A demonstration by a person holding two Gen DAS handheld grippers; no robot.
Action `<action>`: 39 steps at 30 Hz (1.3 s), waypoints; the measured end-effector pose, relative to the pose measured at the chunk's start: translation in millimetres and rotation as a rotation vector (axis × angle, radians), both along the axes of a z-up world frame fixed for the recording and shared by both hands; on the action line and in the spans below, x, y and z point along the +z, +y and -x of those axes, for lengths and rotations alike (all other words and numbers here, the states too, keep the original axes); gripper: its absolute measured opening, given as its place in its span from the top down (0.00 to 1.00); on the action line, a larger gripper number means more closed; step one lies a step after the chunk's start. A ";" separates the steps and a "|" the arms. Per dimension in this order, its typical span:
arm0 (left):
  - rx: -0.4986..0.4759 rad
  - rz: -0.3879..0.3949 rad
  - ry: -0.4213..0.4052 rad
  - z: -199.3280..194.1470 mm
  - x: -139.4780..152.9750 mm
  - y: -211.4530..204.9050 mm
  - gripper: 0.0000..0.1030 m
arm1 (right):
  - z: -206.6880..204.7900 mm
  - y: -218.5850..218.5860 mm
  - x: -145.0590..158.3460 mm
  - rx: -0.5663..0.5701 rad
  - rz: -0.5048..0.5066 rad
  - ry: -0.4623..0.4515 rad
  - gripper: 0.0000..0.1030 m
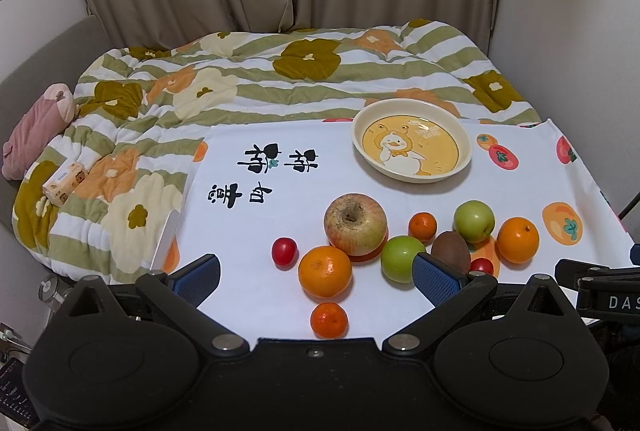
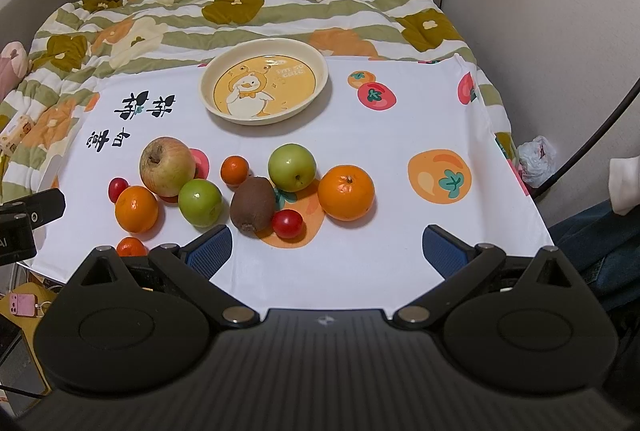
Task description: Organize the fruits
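Observation:
Several fruits lie on a white printed cloth [image 1: 280, 199]: a large apple [image 1: 355, 223] [image 2: 167, 165], oranges [image 1: 325, 271] [image 2: 346, 192], green apples [image 1: 401, 258] [image 2: 291, 167], a kiwi [image 2: 253, 203], small tangerines [image 1: 329, 319] [image 2: 235, 169] and cherry tomatoes [image 1: 284, 251] [image 2: 287, 223]. A cream duck plate [image 1: 412, 145] [image 2: 264, 87] stands empty behind them. My left gripper [image 1: 316, 281] is open and empty at the near edge, around the front orange. My right gripper [image 2: 328, 251] is open and empty, just short of the kiwi and tomato.
The cloth covers a low table on a bed with a flowered quilt [image 1: 200, 83]. A tissue pack [image 1: 66, 183] and a pink pillow [image 1: 36, 135] lie at the left. Curtains hang behind. A wall and a black cable [image 2: 592, 143] stand at the right.

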State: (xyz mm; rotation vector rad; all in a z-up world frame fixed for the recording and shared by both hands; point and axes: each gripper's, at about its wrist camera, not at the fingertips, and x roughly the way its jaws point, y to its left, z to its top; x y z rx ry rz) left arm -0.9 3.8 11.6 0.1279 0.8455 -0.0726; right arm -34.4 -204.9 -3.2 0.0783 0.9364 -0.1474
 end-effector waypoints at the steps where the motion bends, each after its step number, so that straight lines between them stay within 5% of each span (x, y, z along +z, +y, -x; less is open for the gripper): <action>1: 0.000 0.000 0.000 0.0 0.0 0.1 0.00 | -0.1 -0.8 -0.2 0.000 0.001 0.000 0.00; 23: -0.004 0.007 0.007 -6.1 2.5 5.3 0.00 | -2.9 3.7 1.6 -0.005 -0.003 0.003 0.00; 31: -0.085 0.003 -0.008 -20.7 3.6 4.7 0.00 | -16.3 3.1 5.9 -0.038 0.012 -0.004 0.00; 39: -0.177 -0.020 0.005 -39.1 -28.8 -13.0 0.00 | -27.4 -11.9 -19.7 -0.050 0.037 -0.023 0.00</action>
